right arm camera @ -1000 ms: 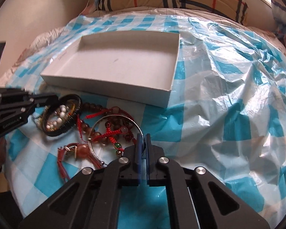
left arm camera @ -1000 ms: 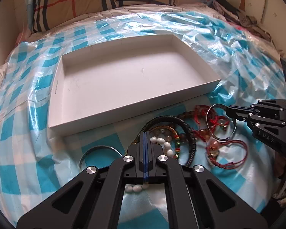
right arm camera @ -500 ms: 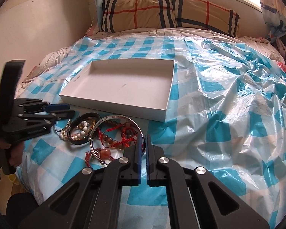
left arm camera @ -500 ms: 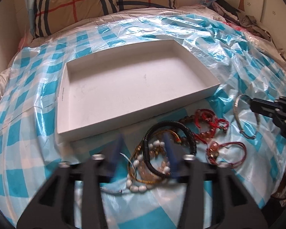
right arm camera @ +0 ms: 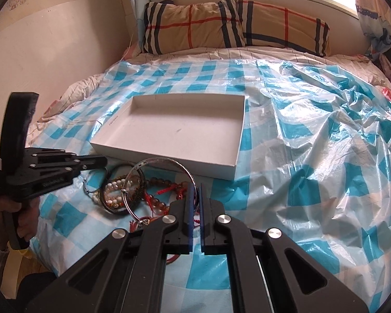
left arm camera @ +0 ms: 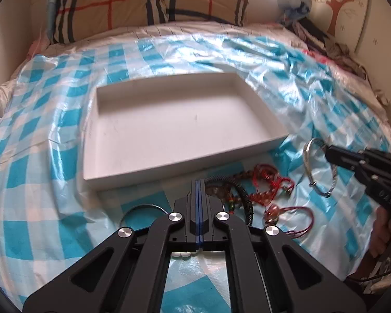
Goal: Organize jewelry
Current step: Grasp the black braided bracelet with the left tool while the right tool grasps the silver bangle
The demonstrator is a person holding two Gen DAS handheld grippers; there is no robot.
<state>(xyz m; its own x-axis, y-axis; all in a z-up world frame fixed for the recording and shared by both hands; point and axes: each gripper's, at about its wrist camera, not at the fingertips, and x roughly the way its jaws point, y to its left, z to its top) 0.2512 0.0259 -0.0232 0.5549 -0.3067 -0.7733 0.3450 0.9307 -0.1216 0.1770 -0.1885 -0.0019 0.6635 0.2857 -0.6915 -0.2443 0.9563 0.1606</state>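
A shallow white box (left arm camera: 179, 127) lies open and empty on the blue-checked plastic sheet; it also shows in the right wrist view (right arm camera: 179, 133). A pile of bracelets (left arm camera: 258, 195) lies in front of it: red cords, brown beads, a black bangle, white pearls (right arm camera: 112, 185). My right gripper (right arm camera: 194, 190) is shut on a silver bangle (right arm camera: 153, 180) and holds it above the pile; the bangle also shows in the left wrist view (left arm camera: 318, 167). My left gripper (left arm camera: 198, 185) is shut with nothing seen between its fingers, low over the pile's left part.
The plastic sheet (right arm camera: 312, 156) covers a bed, crumpled on the right. Plaid pillows (right arm camera: 234, 26) lie at the head. A thin grey bangle (left arm camera: 143, 210) lies left of the pile. A wall (right arm camera: 52, 47) runs along the left.
My right gripper has lifted the silver bangle off the pile. My left gripper opened half a second ago and is shut again now.
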